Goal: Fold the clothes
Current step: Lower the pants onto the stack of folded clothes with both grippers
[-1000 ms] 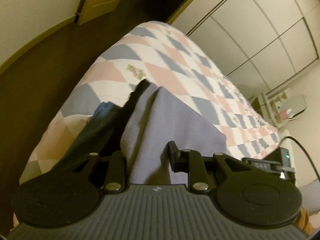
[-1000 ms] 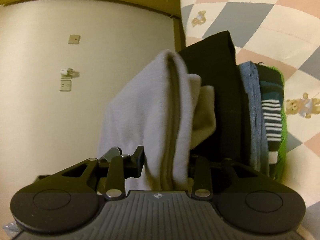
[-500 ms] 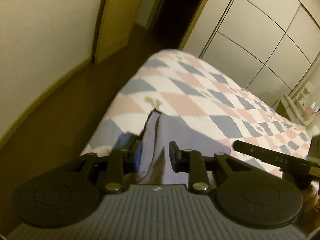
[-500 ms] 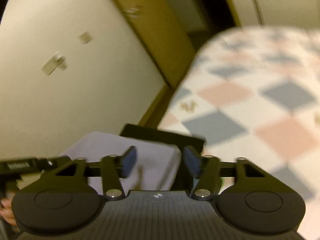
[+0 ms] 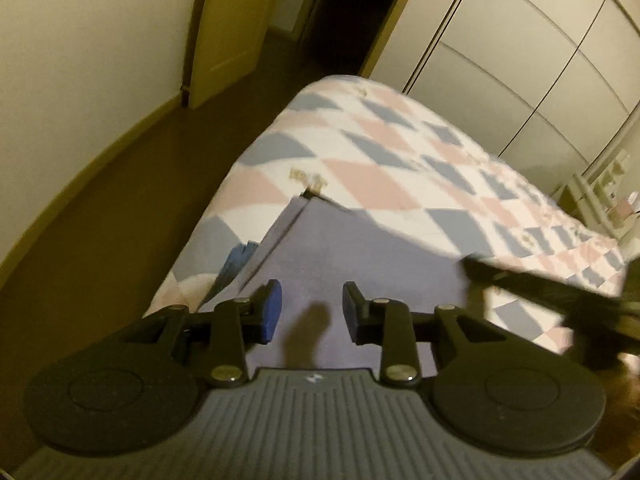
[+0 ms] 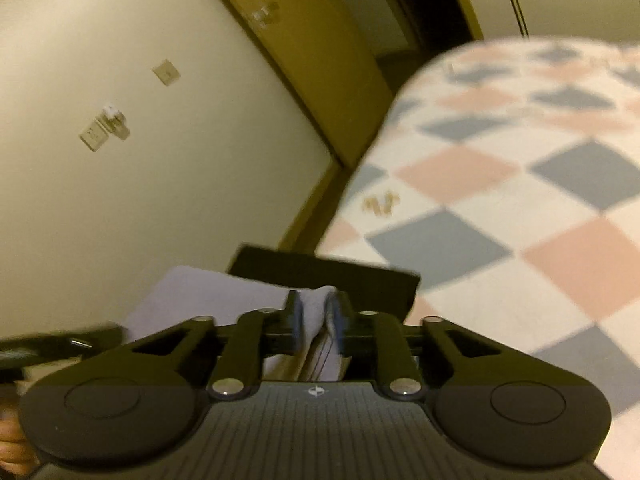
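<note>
Left gripper (image 5: 312, 312) has let go, jaws apart over the grey cloth (image 5: 360, 264) at the bed's (image 5: 400, 184) corner, while right gripper (image 6: 316, 320) pinches its edge, and a tug could undo the fold.

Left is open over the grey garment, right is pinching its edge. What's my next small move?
Probably open the right gripper and let go: the grey garment looks flat on the stack on the quilt, and the left gripper holds nothing.
</note>
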{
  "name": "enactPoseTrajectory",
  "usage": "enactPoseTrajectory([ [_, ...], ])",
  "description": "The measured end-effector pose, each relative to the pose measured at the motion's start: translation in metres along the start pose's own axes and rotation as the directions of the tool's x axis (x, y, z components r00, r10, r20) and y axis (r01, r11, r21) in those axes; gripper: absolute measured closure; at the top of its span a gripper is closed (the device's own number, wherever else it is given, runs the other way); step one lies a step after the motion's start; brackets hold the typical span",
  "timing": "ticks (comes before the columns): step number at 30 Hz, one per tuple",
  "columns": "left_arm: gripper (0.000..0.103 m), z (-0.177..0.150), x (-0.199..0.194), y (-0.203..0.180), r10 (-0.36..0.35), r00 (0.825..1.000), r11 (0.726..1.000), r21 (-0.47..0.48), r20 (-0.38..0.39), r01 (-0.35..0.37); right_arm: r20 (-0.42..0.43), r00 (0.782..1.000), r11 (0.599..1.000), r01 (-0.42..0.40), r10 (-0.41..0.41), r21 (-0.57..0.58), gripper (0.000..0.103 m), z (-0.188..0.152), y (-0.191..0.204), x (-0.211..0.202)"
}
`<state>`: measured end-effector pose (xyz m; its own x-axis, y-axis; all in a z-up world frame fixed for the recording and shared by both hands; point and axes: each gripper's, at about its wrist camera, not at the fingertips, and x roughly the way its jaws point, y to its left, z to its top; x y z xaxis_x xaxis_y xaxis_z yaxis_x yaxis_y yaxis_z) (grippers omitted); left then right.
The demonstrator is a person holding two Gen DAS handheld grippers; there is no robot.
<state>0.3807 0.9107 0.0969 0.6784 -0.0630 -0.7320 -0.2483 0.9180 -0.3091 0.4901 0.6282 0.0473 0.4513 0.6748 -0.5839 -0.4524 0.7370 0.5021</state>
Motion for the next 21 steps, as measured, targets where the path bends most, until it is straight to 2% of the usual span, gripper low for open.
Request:
enactPoseTrajectory([
  [2,0.076,0.001,0.011,-0.001,0.022,0.999,0.999,0.03,0.023,-0.023,0.065,0.998,0.999,0.023,-0.021,-0.029,0.095,0.002,0.006,-0.009],
  [4,0.075,0.003,0.022,-0.003,0.031,0.999,0.998,0.056,0.03,-0.033,0.095,0.992,0.996,0.091,-0.088,-0.023,0.1,0.0,0.004,-0.009],
  [5,0.071,0.004,0.028,-0.003,0.05,0.998,0.996,0.072,0.027,-0.052,0.096,0.987,0.991,0.131,-0.129,-0.011,0.102,-0.002,0.002,-0.007],
  [7,0.069,0.007,0.036,-0.005,0.077,0.997,0.992,0.101,0.02,-0.079,0.033,0.984,0.985,0.173,-0.174,0.022,0.103,-0.01,-0.008,0.005],
  [9,0.07,0.011,0.032,-0.006,0.078,0.997,0.991,0.108,0.025,-0.081,-0.034,0.988,0.984,0.154,-0.152,0.092,0.102,-0.017,-0.02,0.012],
  [10,0.072,0.014,0.027,-0.005,0.07,0.997,0.992,0.101,0.032,-0.073,-0.018,0.992,0.982,0.13,-0.128,0.139,0.1,-0.016,-0.025,0.008],
  [11,0.072,0.015,0.021,-0.003,0.053,0.998,0.995,0.082,0.04,-0.056,-0.001,0.994,0.977,0.104,-0.106,0.186,0.091,-0.016,-0.029,0.004],
  [12,0.072,0.017,0.014,0.0,0.035,0.998,0.997,0.06,0.047,-0.038,0.018,0.996,0.97,0.077,-0.084,0.232,0.087,-0.015,-0.034,0.0],
  [13,0.072,0.019,0.01,0.005,0.014,0.999,0.999,0.028,0.046,-0.015,0.039,0.997,0.961,0.048,-0.061,0.273,0.075,-0.013,-0.039,-0.004],
  [16,0.068,0.028,0.009,0.02,-0.071,0.997,0.993,-0.088,0.033,0.074,0.106,0.994,0.929,-0.056,0.018,0.367,0.057,-0.003,-0.052,-0.012],
  [17,0.065,0.03,0.016,0.022,-0.076,0.997,0.992,-0.102,0.014,0.077,0.11,0.993,0.917,-0.09,0.05,0.389,0.049,-0.001,-0.056,-0.01],
  [19,0.066,0.033,0.03,0.025,-0.087,0.996,0.988,-0.13,-0.025,0.083,0.087,0.991,0.898,-0.129,0.101,0.422,0.044,0.0,-0.06,-0.001],
  [21,0.075,0.037,0.043,0.027,-0.098,0.994,0.984,-0.152,-0.056,0.089,0.037,0.992,0.901,-0.124,0.119,0.416,0.045,-0.002,-0.057,0.009],
])
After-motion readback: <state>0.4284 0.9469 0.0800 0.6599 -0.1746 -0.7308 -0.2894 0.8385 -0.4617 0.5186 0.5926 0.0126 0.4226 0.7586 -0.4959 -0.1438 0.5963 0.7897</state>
